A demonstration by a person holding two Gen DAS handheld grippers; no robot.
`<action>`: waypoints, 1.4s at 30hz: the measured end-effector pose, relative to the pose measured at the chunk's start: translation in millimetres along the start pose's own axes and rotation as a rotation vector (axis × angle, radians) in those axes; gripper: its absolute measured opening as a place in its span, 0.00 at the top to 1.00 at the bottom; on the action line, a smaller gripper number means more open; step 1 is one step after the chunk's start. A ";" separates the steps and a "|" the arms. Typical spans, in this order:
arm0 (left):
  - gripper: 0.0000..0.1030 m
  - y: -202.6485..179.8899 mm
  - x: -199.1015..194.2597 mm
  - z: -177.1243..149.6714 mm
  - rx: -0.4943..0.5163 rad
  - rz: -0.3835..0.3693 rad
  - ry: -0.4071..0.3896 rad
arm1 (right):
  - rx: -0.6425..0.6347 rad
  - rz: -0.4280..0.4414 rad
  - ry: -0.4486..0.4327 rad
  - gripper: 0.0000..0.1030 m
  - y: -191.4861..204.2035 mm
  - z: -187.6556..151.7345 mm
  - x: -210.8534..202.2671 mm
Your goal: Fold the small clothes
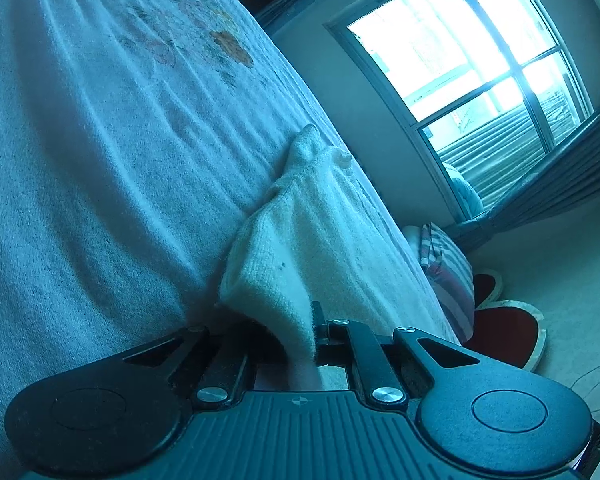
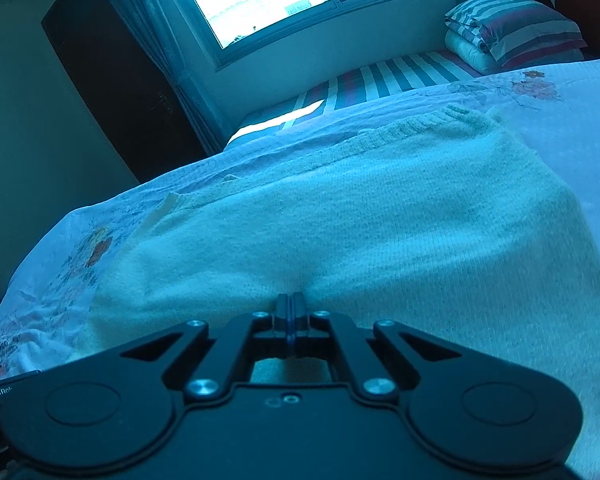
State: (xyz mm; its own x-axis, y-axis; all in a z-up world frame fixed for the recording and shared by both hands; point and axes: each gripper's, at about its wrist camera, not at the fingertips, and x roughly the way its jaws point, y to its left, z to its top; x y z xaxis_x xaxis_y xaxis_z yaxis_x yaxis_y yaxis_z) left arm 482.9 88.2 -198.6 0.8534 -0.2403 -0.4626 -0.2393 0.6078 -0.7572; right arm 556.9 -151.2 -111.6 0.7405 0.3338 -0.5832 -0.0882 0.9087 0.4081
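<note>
The sweater (image 2: 340, 216) lies flat on the bed (image 2: 572, 92), ribbed hem toward the far edge. The right gripper (image 2: 289, 304), jaws together, pinches its near edge mid-width. The left gripper (image 1: 314, 332) clamps a lifted corner near the bed's side edge.

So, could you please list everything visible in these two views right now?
sweater: one, cream knit, spread on the bed, pinched at two spots.
bedspread: one, white with flower print, under the sweater.
striped sheet: one, far end of the bed.
folded quilt: one, striped, on that sheet.
window: one, bright, far wall.
curtains: dark, beside the window.
left tool: black, shut on a sweater edge.
right tool: black, shut on the sweater's near part.
</note>
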 end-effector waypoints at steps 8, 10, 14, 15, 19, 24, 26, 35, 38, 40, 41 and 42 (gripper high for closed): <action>0.94 -5.5 -3.6 0.7 0.048 0.021 0.001 | 0.007 -0.011 0.006 1.00 0.7 0.5 3.3; 0.94 -5.0 -3.8 0.6 0.052 0.020 0.001 | 0.005 -0.015 0.006 1.00 1.8 1.3 2.1; 0.94 -4.7 -4.3 0.3 0.052 0.019 -0.001 | 0.000 -0.004 -0.018 0.97 5.5 2.6 -3.3; 0.94 -5.3 -5.4 0.5 0.058 0.018 -0.005 | 0.004 -0.009 -0.006 0.99 4.1 2.1 -0.6; 0.94 -6.2 -8.7 1.8 0.074 0.015 -0.008 | -0.035 0.018 -0.057 0.98 10.0 3.6 -10.1; 0.94 -5.1 -8.4 2.5 0.077 0.016 -0.003 | -0.038 0.018 0.047 1.00 13.3 3.9 14.0; 0.93 -5.8 -8.2 3.8 0.085 0.005 0.008 | -0.069 0.013 0.026 1.00 15.4 -0.8 13.8; 0.94 -20.6 -11.3 12.4 0.164 -0.015 -0.005 | 0.001 0.036 -0.010 1.00 6.4 -7.7 13.3; 0.94 -44.7 -14.9 17.5 0.267 -0.035 -0.002 | 0.016 0.049 -0.013 1.00 2.3 -8.1 12.6; 0.94 -65.3 -16.0 20.8 0.346 -0.051 0.008 | 0.030 0.057 -0.006 1.00 1.0 -6.3 11.2; 0.94 -76.2 -16.6 22.9 0.377 -0.059 0.012 | 0.048 0.061 -0.001 1.00 -1.2 -4.2 8.1; 0.94 -86.1 -16.0 23.9 0.408 -0.063 0.018 | 0.077 0.065 -0.010 1.00 -5.7 -2.4 1.4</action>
State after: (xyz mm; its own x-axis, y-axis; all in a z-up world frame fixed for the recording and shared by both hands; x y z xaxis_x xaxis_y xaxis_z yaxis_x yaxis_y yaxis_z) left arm 501.0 57.9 -115.0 0.8515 -0.2974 -0.4319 0.0193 0.8408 -0.5409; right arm 556.8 -155.3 -116.4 0.7417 0.3888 -0.5466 -0.0852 0.8629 0.4981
